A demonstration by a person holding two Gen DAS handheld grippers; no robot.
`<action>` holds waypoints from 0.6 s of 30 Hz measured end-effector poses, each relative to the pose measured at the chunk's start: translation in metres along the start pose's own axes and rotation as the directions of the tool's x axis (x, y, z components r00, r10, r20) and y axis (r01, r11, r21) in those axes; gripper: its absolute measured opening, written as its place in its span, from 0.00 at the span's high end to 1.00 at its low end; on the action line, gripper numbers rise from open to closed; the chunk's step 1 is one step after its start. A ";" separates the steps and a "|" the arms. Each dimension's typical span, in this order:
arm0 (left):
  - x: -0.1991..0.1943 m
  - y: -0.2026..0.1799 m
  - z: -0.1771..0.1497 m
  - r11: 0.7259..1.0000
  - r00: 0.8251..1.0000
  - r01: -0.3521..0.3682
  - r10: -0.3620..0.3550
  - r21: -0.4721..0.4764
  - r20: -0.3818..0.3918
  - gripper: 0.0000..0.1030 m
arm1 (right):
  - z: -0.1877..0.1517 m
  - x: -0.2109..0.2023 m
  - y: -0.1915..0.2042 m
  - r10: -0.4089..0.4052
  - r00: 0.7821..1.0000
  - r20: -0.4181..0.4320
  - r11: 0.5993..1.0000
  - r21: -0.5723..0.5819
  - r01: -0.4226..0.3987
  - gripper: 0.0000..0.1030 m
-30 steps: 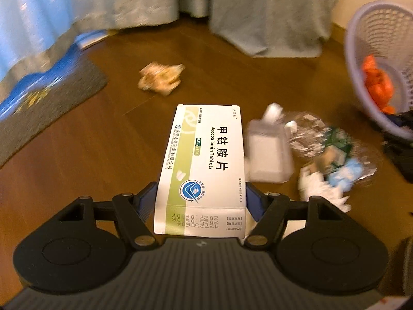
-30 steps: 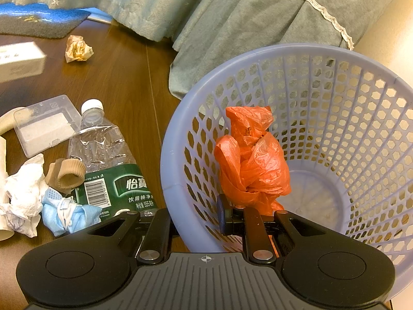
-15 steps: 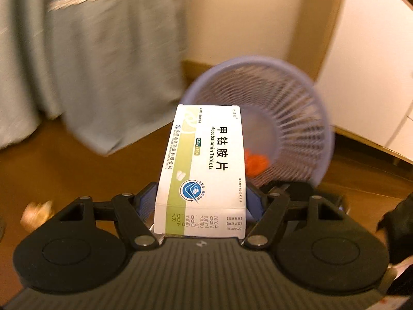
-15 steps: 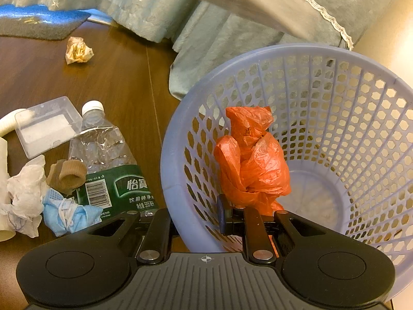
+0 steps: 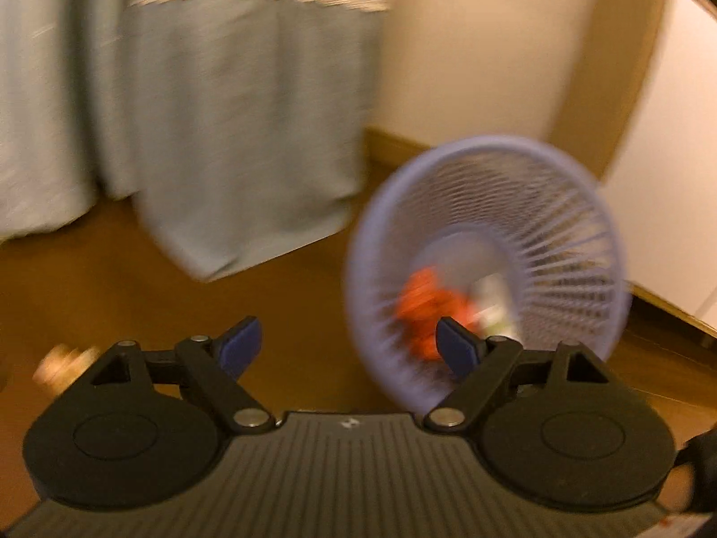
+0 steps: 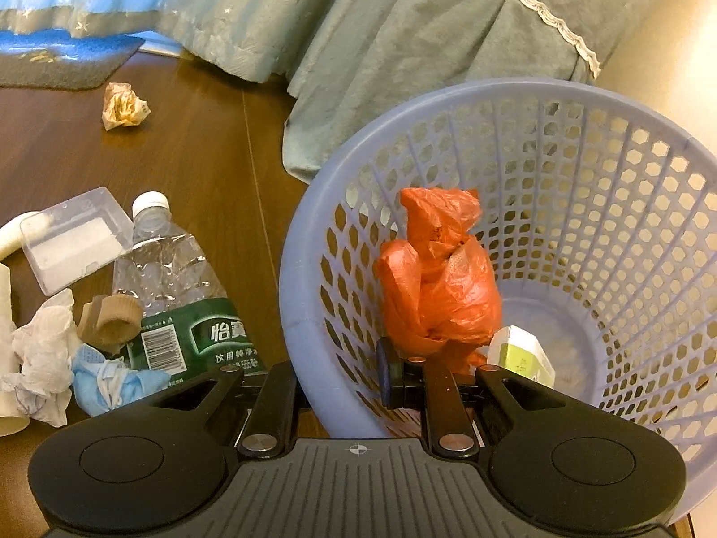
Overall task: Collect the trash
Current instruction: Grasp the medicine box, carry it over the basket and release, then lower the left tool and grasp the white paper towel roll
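Note:
My left gripper (image 5: 349, 345) hangs above the floor with its jaws opening and nothing between its blue pads (image 5: 457, 347). Ahead and to its right the lavender mesh basket (image 5: 578, 242) is tilted toward it, blurred, with an orange plastic bag (image 5: 421, 305) and a white-green medicine box (image 5: 493, 300) inside. In the right wrist view my right gripper (image 6: 340, 381) is shut on the near wall of the basket (image 6: 582, 170). The orange bag (image 6: 443, 278) leans inside it, and the medicine box (image 6: 520, 354) lies at the bottom.
On the wooden floor left of the basket lie a crushed water bottle (image 6: 179, 287), a clear plastic case (image 6: 76, 237), white tissue (image 6: 40, 349), a blue mask (image 6: 112, 381), a cardboard ring (image 6: 112, 318) and a crumpled wrapper (image 6: 123, 105). Grey-green curtains (image 6: 403, 36) hang behind.
The medicine box has left my left gripper and now lies in the basket. The left gripper swung from the floor trash toward the basket and its jaws spread. The right gripper stayed put.

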State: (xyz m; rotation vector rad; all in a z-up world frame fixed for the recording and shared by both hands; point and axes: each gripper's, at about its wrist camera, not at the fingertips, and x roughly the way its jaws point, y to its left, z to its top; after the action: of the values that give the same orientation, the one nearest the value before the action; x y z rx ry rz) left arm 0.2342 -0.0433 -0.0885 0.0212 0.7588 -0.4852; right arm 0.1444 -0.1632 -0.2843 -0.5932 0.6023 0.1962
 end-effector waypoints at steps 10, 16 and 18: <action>-0.039 0.082 -0.112 0.941 0.952 -0.295 0.274 -0.165 -0.135 0.26 | 0.000 0.001 0.003 -0.005 1.000 -0.004 1.000 -0.020 0.005 0.87; -0.026 0.058 -0.153 0.964 0.960 -0.224 0.193 -0.145 -0.201 0.25 | -0.002 0.001 0.006 -0.009 1.000 -0.009 0.999 -0.037 0.008 0.86; -0.016 0.046 -0.160 0.982 0.963 -0.168 0.144 -0.089 -0.228 0.19 | -0.002 0.001 0.006 -0.009 1.000 -0.009 0.999 -0.037 0.009 0.86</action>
State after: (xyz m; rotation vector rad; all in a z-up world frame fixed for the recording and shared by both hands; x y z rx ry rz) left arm 0.1391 0.0346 -0.2014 0.0349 0.9928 -0.2931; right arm 0.1425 -0.1595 -0.2892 -0.6331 0.6059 0.1971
